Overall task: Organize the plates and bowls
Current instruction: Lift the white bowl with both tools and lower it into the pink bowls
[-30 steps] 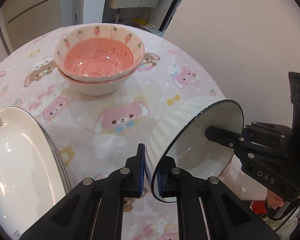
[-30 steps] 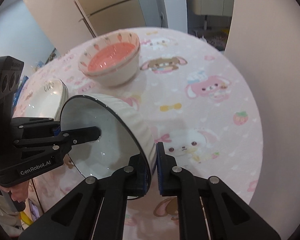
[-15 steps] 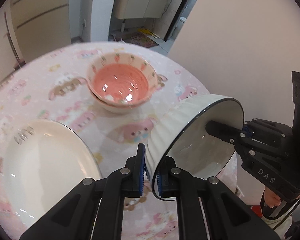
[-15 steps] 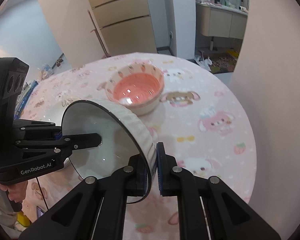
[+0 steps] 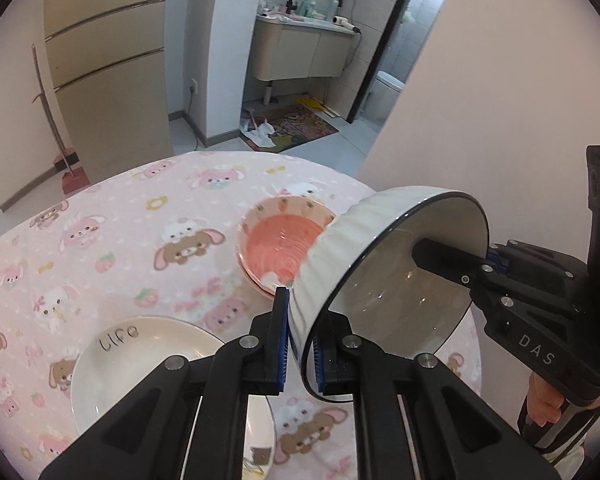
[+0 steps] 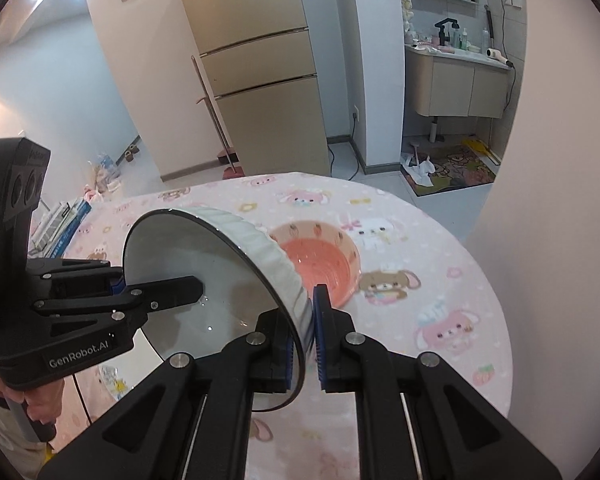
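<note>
A white ribbed bowl point(image 5: 380, 280) with a dark rim hangs tilted in the air above the pink cartoon tablecloth point(image 5: 120, 220). My left gripper point(image 5: 300, 320) is shut on its near rim. On the opposite rim my right gripper point(image 6: 308, 320) is shut too, and one of its fingers point(image 5: 444, 258) reaches inside the bowl. The same bowl point(image 6: 220, 272) fills the left of the right wrist view, with a left finger point(image 6: 168, 288) inside it. Below it stand stacked pink bowls point(image 5: 276, 248) with a carrot pattern point(image 6: 324, 264). A white plate point(image 5: 140, 356) with lettering lies near left.
A pale wall point(image 5: 500, 100) rises close on the table's right side. Beyond the round table's far edge are a beige fridge point(image 6: 260, 80), a broom point(image 6: 220, 132) and a doorway to a bathroom point(image 5: 312, 60). A person's hand point(image 6: 40, 404) holds the left gripper.
Both grippers have risen with the white bowl held between them. The table now looks farther below, and the pink bowls have slid from the far left to just behind the white bowl.
</note>
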Tool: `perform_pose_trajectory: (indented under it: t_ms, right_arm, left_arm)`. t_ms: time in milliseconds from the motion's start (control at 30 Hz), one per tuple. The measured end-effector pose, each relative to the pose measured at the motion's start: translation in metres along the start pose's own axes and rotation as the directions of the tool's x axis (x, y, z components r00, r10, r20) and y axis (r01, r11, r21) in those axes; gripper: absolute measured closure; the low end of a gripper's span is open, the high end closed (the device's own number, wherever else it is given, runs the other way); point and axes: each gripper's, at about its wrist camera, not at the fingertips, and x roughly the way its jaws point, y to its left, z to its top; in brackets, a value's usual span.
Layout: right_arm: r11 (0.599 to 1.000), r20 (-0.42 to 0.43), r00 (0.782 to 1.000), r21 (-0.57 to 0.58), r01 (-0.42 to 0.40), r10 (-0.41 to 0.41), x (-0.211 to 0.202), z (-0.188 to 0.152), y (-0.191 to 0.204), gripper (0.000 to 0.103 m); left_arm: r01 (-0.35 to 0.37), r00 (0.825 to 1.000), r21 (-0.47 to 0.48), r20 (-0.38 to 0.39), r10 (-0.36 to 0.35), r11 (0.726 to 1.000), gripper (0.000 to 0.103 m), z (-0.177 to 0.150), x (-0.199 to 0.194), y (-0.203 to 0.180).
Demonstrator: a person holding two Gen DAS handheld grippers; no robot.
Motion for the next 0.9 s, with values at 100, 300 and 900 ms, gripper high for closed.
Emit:
perform_pose_trajectory:
  t_ms: [100,300,900]
  right_arm:
    - [1.0,-0.007,1.0,0.019,0.005,-0.005,0.017,0.008,-0.002,0.094]
    - [0.997,-0.022,0.999,0.073,0.039,-0.038,0.051,0.017,-0.009,0.093]
    - [0.987,-0.11,0.993,0.146,0.068,-0.052,0.109,0.023,-0.037,0.092]
  left_arm:
    - [0.003,1.0,-0.031,-0.003,-0.003,1.0,0.092,0.006,0.012,0.013]
    - [-0.017,0.998,-0.067,-0.055,0.013,0.998,0.092,0.02,0.05,0.029]
    - [-0.108,0.99,-0.033,-0.096,0.104,0.994,0.092,0.034,0.106,0.034]
